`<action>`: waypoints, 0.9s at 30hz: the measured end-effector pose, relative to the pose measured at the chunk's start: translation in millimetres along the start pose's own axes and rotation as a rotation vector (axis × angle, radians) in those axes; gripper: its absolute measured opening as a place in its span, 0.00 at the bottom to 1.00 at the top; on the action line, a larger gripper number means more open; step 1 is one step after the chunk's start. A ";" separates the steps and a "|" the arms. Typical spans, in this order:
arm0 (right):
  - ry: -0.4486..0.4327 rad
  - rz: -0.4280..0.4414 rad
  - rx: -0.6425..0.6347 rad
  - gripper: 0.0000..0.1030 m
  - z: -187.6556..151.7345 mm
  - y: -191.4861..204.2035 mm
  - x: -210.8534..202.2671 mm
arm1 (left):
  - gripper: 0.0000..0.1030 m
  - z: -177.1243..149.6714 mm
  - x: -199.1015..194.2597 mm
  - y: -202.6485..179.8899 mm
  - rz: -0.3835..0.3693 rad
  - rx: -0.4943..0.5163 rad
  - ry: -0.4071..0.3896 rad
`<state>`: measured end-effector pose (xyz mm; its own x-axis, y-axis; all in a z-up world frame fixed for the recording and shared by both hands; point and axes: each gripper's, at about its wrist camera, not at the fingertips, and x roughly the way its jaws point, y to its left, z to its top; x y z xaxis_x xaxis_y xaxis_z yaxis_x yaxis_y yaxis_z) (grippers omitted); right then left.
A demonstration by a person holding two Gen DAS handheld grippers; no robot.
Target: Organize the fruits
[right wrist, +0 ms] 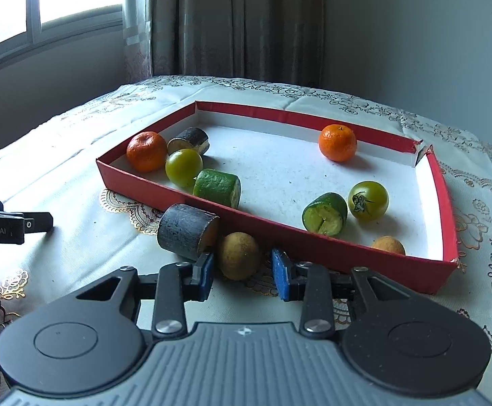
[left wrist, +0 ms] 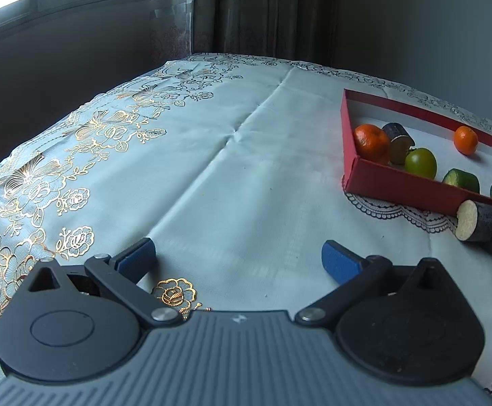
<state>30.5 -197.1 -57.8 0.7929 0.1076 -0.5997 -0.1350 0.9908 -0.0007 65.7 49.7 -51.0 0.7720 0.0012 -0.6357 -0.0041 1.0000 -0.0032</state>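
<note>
Brown round fruit (right wrist: pixel 238 255) shows only in right wrist view, betw. right gripper (right wrist: pixel 242 269) pads, seemingly pinched; left gripper (left wrist: pixel 239 257) spread, empty.

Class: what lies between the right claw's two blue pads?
A small brown round fruit on the tablecloth, beside a dark cut piece; seen in the right wrist view.

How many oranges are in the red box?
2. One orange sits in the box's far left corner beside a green tomato; the other orange lies near the back wall on the right. None seems hidden.
</note>
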 end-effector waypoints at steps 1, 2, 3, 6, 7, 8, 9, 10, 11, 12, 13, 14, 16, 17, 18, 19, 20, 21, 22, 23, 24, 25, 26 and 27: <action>-0.002 -0.002 -0.003 0.33 -0.1 0.7 -0.3 | 1.00 -0.1 0.0 -0.1 0.001 0.001 0.000; -0.003 0.000 -0.003 0.33 -0.1 0.8 -0.8 | 1.00 -0.1 0.2 -0.3 0.002 0.003 0.001; -0.005 0.004 -0.001 0.32 -0.2 0.4 -1.2 | 1.00 -0.2 0.3 -0.4 0.003 0.004 0.001; -0.014 0.012 0.012 0.32 -0.8 -1.3 -3.9 | 1.00 -0.3 0.5 -0.6 0.004 0.004 0.002; -0.017 0.015 0.014 0.32 -1.3 -1.7 -5.4 | 1.00 -0.3 0.5 -0.5 0.003 0.004 0.001; -0.019 0.018 0.015 0.32 -1.8 -1.9 -6.9 | 1.00 -0.3 0.5 -0.5 0.003 0.004 0.001; -0.022 0.021 0.013 0.32 -2.7 -2.4 -8.8 | 1.00 -0.3 0.5 -0.5 0.003 0.004 0.002; -0.024 0.022 0.011 0.32 -3.6 -2.5 -11.1 | 1.00 -0.3 0.5 -0.5 0.003 0.004 0.001; -0.027 0.025 0.009 0.32 -4.7 -3.2 -13.5 | 1.00 -0.3 0.5 -0.4 0.003 0.004 0.001; -0.030 0.028 0.009 0.32 -6.0 -3.7 -16.7 | 1.00 -0.3 0.5 -0.5 0.003 0.004 0.001; -0.034 0.029 0.010 0.32 -6.7 -4.8 -19.8 | 1.00 -0.2 0.5 -0.5 0.003 0.004 0.001; -0.040 0.029 0.012 0.32 -7.1 -6.5 -23.2 | 1.00 -0.3 0.5 -0.6 0.003 0.004 0.001; -0.054 0.032 0.017 0.32 -5.5 -11.5 -30.5 | 1.00 -0.2 0.5 -0.6 0.003 0.004 0.002; -0.063 0.030 0.018 0.32 -3.8 -13.9 -34.2 | 1.00 -0.2 0.5 -0.6 0.003 0.004 0.002; -0.073 0.026 0.019 0.32 -1.6 -16.2 -37.7 | 1.00 -0.2 0.5 -0.6 0.003 0.004 0.002; -0.082 0.025 0.021 0.32 0.7 -18.7 -41.2 | 1.00 -0.2 0.5 -0.6 0.004 0.004 0.002; -0.091 0.023 0.023 0.32 3.4 -21.6 -44.4 | 1.00 -0.2 0.6 -0.5 0.005 0.003 0.002; -0.101 0.019 0.024 0.32 5.9 -24.6 -47.9 | 1.00 -0.2 0.7 -0.4 0.006 0.003 0.002; -0.110 0.016 0.025 0.32 8.4 -27.4 -50.9 | 1.00 -0.3 0.7 0.0 0.007 0.001 0.003; -0.118 0.014 0.026 0.32 10.7 -30.2 -53.4 | 1.00 -0.1 0.9 -0.2 0.012 -0.002 0.004; -0.128 0.011 0.030 0.32 13.0 -32.7 -55.5 | 1.00 0.2 1.1 -0.8 0.018 -0.005 0.004; -0.137 0.007 0.033 0.32 15.6 -35.3 -57.0 | 1.00 0.7 1.4 -2.5 0.027 -0.009 0.005; -0.144 0.004 0.037 0.32 18.1 -37.6 -57.7 | 1.00 1.0 1.7 -3.5 0.034 -0.012 0.005; -0.151 0.002 0.040 0.32 20.5 -39.6 -57.9 | 1.00 1.9 2.6 -5.2 0.041 -0.014 0.005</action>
<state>2.1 -240.9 -6.6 0.8734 0.1173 -0.4727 -0.1148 0.9928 0.0343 69.0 44.5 -51.2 0.7675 0.0422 -0.6396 -0.0446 0.9989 0.0124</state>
